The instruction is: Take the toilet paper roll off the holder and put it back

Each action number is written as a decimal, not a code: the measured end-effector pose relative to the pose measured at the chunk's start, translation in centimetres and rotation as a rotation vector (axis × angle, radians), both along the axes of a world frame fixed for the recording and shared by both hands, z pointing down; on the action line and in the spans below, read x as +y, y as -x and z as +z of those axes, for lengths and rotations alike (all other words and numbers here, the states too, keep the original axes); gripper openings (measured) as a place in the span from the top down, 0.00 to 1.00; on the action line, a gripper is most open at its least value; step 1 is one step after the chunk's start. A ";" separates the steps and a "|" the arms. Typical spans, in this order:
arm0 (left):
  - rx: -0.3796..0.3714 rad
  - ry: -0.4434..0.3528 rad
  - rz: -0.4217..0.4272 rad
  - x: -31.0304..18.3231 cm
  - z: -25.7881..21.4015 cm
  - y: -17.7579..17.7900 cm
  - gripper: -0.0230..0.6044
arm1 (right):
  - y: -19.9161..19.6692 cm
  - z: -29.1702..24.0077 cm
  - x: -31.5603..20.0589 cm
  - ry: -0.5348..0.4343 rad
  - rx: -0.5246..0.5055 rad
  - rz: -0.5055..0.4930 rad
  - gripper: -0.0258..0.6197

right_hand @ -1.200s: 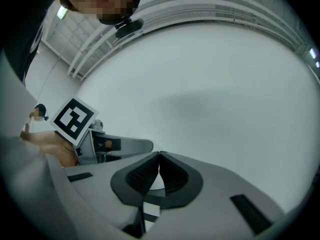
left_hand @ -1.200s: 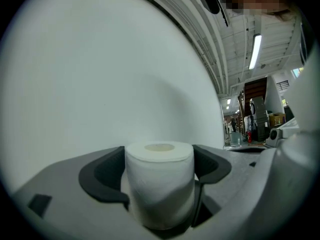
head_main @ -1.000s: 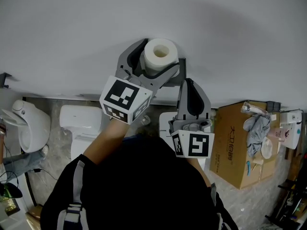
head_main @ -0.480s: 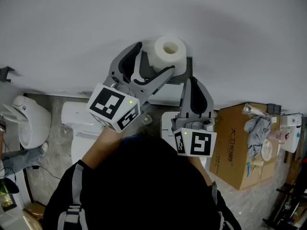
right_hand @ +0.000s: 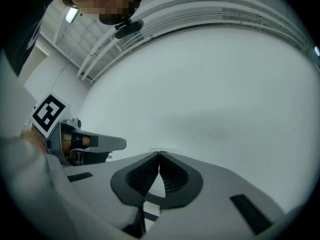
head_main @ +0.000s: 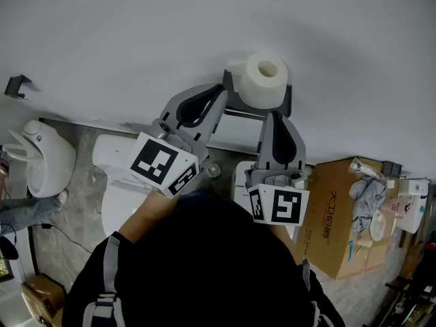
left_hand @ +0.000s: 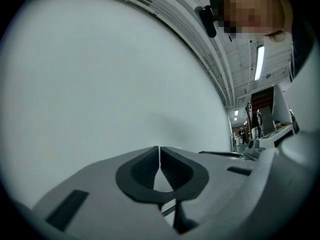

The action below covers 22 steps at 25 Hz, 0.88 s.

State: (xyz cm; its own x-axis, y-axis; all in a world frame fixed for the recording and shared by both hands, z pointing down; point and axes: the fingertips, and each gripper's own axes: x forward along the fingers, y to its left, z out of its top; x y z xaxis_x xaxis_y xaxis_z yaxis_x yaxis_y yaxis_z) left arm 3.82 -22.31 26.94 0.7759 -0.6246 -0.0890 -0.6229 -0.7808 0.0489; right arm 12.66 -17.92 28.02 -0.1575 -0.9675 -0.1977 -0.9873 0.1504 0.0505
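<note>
The white toilet paper roll [head_main: 266, 79] sits on the dark wall holder [head_main: 288, 102], its core hole facing me. My left gripper [head_main: 221, 91] is just left of the roll and apart from it. Its jaws have just been closing and now meet with nothing between them; in the left gripper view [left_hand: 159, 150] only the white wall shows ahead. My right gripper [head_main: 273, 116] points up at the holder from just below the roll, shut and empty. In the right gripper view [right_hand: 159, 155] its jaws meet, and the left gripper [right_hand: 80, 145] shows at the left.
Below stand a white toilet [head_main: 119, 176], a small white fixture [head_main: 42, 161] at the far left, and a cardboard box [head_main: 337, 216] with cloths on it at the right. A small dark hook [head_main: 18, 85] sticks out of the wall [head_main: 136, 39].
The left gripper, earlier open around the roll, has drawn back to the left and its jaws have closed empty. The roll stays on the holder. The right gripper has barely moved.
</note>
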 end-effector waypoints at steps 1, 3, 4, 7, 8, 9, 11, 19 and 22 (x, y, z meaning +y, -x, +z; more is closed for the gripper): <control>-0.005 -0.003 -0.007 0.2 0.1 0.2 0.95 | 0.3 -0.1 0.1 -0.001 0.003 -0.004 0.92; -0.024 -0.017 -0.034 0.6 0.4 0.7 0.95 | 0.8 -0.1 0.2 -0.003 0.008 -0.009 0.92; -0.037 -0.031 -0.058 0.7 0.6 1.0 0.95 | 1.0 -0.1 0.3 -0.003 0.011 -0.009 0.92; -0.076 -0.061 -0.131 0.9 1.8 1.7 0.95 | 1.2 0.3 0.6 0.001 0.021 0.004 0.92; -0.087 -0.054 -0.146 1.1 2.4 1.8 0.95 | 1.1 0.6 0.7 0.004 0.026 0.010 0.92; -0.098 -0.039 -0.156 1.2 3.1 1.8 0.95 | 1.1 0.8 0.8 0.008 0.032 0.014 0.92; -0.111 -0.020 -0.164 1.5 4.2 1.7 0.95 | 1.0 1.4 1.0 0.015 0.047 0.018 0.92; -0.114 0.006 -0.154 2.4 6.2 0.9 0.95 | 0.2 4.1 1.1 0.070 -0.004 0.003 0.92; -0.112 0.007 -0.150 2.6 6.2 0.6 0.95 | -0.1 4.1 1.3 0.070 0.005 0.011 0.92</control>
